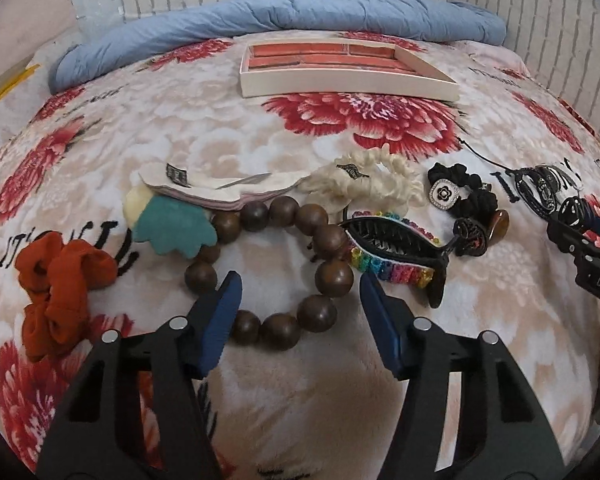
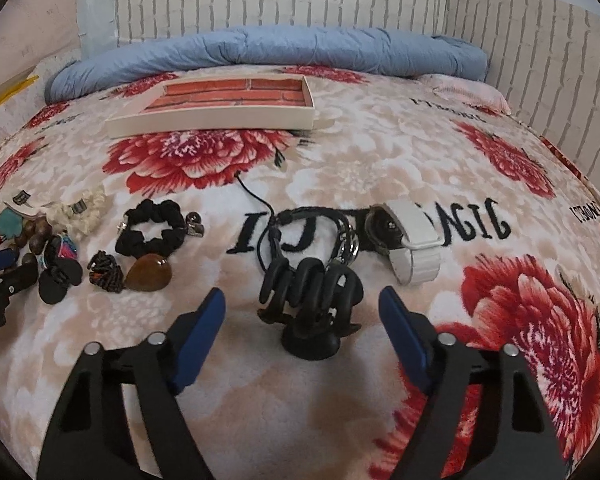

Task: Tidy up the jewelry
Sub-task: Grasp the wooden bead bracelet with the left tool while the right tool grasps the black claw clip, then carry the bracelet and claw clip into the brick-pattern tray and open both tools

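Observation:
My left gripper [image 1: 300, 284] is open, its blue fingers on either side of the near part of a brown wooden bead bracelet [image 1: 324, 274] lying on the floral blanket. A black claw clip [image 1: 396, 236] lies on a rainbow band [image 1: 396, 270] just right of it. My right gripper [image 2: 302, 300] is open and empty, just in front of a black claw clip [image 2: 312, 288]. Behind that lie a black cord bracelet [image 2: 276, 232] and a white-strap watch [image 2: 410, 240]. The white tray with brick-pattern bottom [image 1: 340, 80] sits at the back; it also shows in the right wrist view [image 2: 212, 122].
An orange scrunchie [image 1: 56, 288], teal felt piece [image 1: 172, 228], cream scrunchie [image 1: 364, 184] and black scrunchie [image 1: 468, 190] lie around the beads. A brown stone [image 2: 148, 272] and small woven piece [image 2: 106, 272] lie left of the right gripper. A rolled blue quilt [image 1: 280, 12] lines the back wall.

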Demonstrator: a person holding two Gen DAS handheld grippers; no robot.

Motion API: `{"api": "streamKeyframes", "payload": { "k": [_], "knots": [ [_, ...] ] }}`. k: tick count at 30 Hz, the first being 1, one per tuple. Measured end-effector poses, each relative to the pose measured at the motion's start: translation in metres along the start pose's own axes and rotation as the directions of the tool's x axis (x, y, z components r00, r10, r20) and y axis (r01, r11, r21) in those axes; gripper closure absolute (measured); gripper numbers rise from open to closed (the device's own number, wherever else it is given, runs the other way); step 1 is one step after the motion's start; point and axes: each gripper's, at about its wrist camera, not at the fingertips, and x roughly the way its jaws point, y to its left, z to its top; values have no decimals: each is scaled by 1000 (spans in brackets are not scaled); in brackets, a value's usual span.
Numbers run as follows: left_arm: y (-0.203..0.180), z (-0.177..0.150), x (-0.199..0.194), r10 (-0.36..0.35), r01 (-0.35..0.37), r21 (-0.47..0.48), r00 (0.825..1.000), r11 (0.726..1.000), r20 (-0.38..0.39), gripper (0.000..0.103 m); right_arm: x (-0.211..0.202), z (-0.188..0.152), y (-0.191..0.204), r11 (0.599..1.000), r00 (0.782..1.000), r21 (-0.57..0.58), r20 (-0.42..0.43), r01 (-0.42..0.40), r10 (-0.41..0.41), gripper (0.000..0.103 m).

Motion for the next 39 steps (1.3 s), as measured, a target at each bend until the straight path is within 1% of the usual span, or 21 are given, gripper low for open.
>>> {"api": "streamKeyframes", "payload": {
  "k": [1, 2, 3, 4, 5, 8, 10, 12, 13, 14, 15, 19, 23, 25, 30, 33, 36, 39],
  "knots": [
    [1, 1, 1, -5, 5, -7, 1000, 1000, -3, 47, 2, 0, 0, 1000, 1000, 1, -7, -3, 3, 34],
    [2, 2, 2, -15, 15, -13, 1000, 1000, -8, 52, 3, 1, -1, 1000, 1000, 4, -15, -7, 7, 38],
    [3, 3, 4, -29, 29, -18, 999, 999, -18, 54, 5, 2, -1, 1000, 1000, 7, -21, -6, 6, 40],
    [3, 3, 6, -41, 40, -19, 999, 999, -24, 57, 5, 2, -1, 1000, 1000, 7, -22, -5, 5, 42],
    [3, 4, 8, -58, 57, -20, 998, 998, -36, 63, 5, 3, -1, 1000, 1000, 7, -20, -3, 3, 43],
    [0, 4, 11, -49, 49, -12, 998, 999, -47, 63, 7, 5, 0, 1000, 1000, 1, -22, -4, 4, 50],
    [0, 4, 11, -52, 51, -13, 997, 999, -50, 63, 8, 5, 1, 1000, 1000, -2, -27, -4, 4, 52],
    [1, 4, 11, -55, 54, -16, 997, 998, -51, 64, 9, 5, 1, 1000, 1000, -5, -28, -6, 6, 56],
    [0, 4, 10, -57, 56, -16, 997, 998, -50, 65, 9, 5, 2, 1000, 1000, -7, -30, -8, 8, 56],
    [1, 4, 9, -63, 63, -15, 997, 998, -46, 74, 8, 5, 2, 1000, 1000, -7, -30, -10, 9, 56],
    [1, 4, 9, -82, 82, -14, 996, 997, -44, 81, 8, 5, 1, 1000, 999, -7, -29, -14, 14, 56],
    [-4, 1, 5, -75, 75, 6, 997, 997, -35, 81, 3, 6, 1, 999, 999, -12, -6, -33, 33, 56],
    [0, 2, -1, -96, 96, -2, 995, 995, -18, 82, -6, 8, 4, 998, 999, -34, 25, -47, 48, 56],
    [1, 3, -7, -109, 109, -2, 994, 994, -5, 85, -10, 12, 4, 997, 997, -34, 38, -64, 65, 56],
    [4, 11, -28, -133, 133, -5, 990, 991, 39, 85, -17, 25, 4, 994, 993, -24, 59, -104, 106, 56],
    [9, 26, -40, -160, 161, -17, 985, 987, 68, 85, -18, 35, 7, 993, 990, -32, 74, -117, 119, 56],
    [13, 43, -47, -192, 195, -28, 977, 980, 93, 85, -14, 51, 5, 989, 986, -16, 82, -146, 146, 56],
    [15, 61, -48, -210, 214, -28, 971, 976, 113, 85, -11, 67, 6, 987, 983, -13, 95, -158, 159, 56]
  ]
}}
